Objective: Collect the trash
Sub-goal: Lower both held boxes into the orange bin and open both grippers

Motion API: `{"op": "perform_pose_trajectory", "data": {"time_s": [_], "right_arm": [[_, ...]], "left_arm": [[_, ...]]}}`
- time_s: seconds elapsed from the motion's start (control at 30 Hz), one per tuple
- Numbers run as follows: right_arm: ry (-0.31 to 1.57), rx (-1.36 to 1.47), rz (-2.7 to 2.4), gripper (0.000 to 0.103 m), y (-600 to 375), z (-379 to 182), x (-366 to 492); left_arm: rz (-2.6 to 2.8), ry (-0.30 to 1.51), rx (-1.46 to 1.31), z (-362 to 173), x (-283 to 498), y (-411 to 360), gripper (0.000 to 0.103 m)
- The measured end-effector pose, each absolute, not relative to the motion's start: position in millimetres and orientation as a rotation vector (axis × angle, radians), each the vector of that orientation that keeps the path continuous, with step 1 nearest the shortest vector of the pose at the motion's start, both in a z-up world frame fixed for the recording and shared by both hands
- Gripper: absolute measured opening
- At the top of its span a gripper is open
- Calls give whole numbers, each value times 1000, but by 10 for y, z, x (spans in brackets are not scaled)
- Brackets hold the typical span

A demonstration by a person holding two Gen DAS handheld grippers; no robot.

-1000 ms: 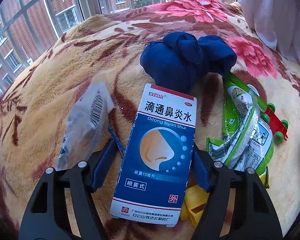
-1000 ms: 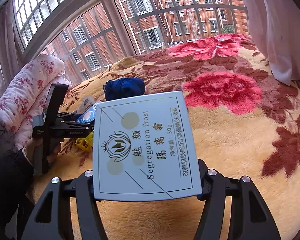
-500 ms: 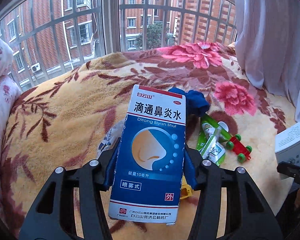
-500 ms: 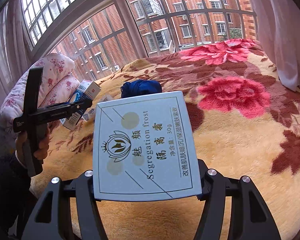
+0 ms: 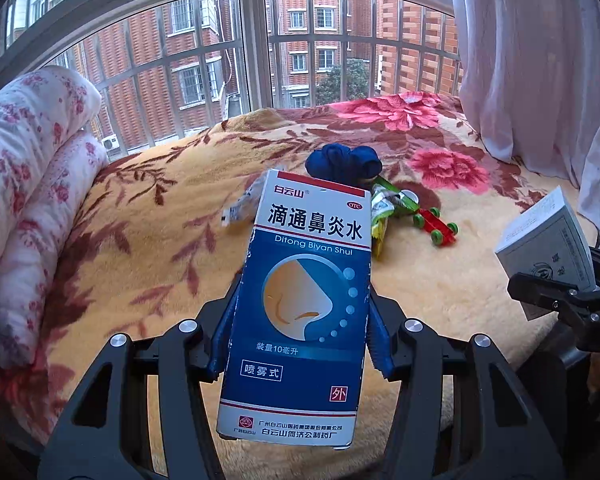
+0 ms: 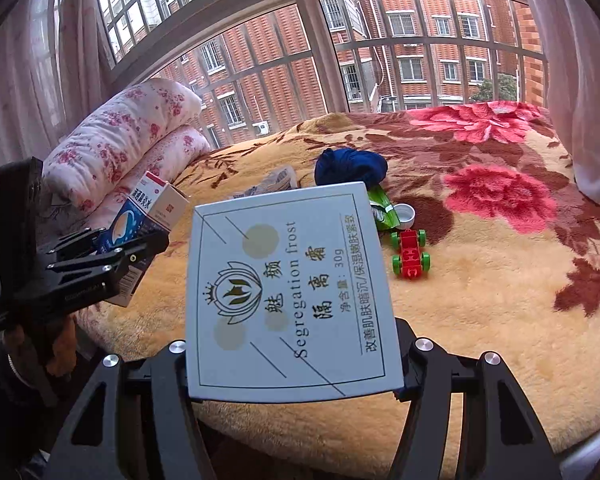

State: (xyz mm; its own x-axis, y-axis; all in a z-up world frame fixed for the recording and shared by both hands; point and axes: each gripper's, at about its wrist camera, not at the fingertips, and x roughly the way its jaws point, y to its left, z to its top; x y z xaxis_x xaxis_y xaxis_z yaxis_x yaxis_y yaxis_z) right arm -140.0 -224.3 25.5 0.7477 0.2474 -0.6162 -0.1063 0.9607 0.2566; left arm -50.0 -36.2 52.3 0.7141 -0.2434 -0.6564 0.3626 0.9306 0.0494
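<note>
My left gripper point(image 5: 302, 332) is shut on a blue nasal spray box point(image 5: 304, 300) and holds it upright above the near edge of the bed. My right gripper point(image 6: 292, 360) is shut on a pale grey "Segregation frost" box point(image 6: 288, 292), also held off the bed. Each gripper shows in the other's view: the left gripper point(image 6: 112, 256) with its blue box point(image 6: 140, 216), the right gripper point(image 5: 556, 292) with its grey box point(image 5: 548, 240). On the blanket lie a green wrapper point(image 5: 384, 208), a clear plastic wrapper point(image 5: 244, 204) and a white bottle cap point(image 6: 405, 214).
A floral blanket point(image 5: 140, 232) covers the bed. A blue cloth bundle point(image 5: 342, 164) and a red and green toy car point(image 5: 436, 224) lie near the trash. A rolled floral quilt point(image 5: 28, 168) is at the left, white curtains point(image 5: 540, 60) at the right, barred windows behind.
My left gripper has lifted the blue box off the blanket and pulled back toward the bed's edge. My right gripper, still holding the grey box, has also drawn back.
</note>
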Motion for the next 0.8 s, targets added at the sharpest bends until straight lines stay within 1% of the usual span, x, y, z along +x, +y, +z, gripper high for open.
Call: {"op": "perform_pose_trajectory", "data": {"time_s": [0.33,0.6,0.8], "right_arm": [[755,155,288,61,-1906,94,-2147],[813,137,307,61,-1723,-169,-2624],[890,112,328,61,-1625,-493,-2847]], "left_arm": [[-344,759,221,108,-1481,-350,53],[-394,837,261,-220,-1845,-299,53],[-425,934,279,-529,-1952,-247,53]]}}
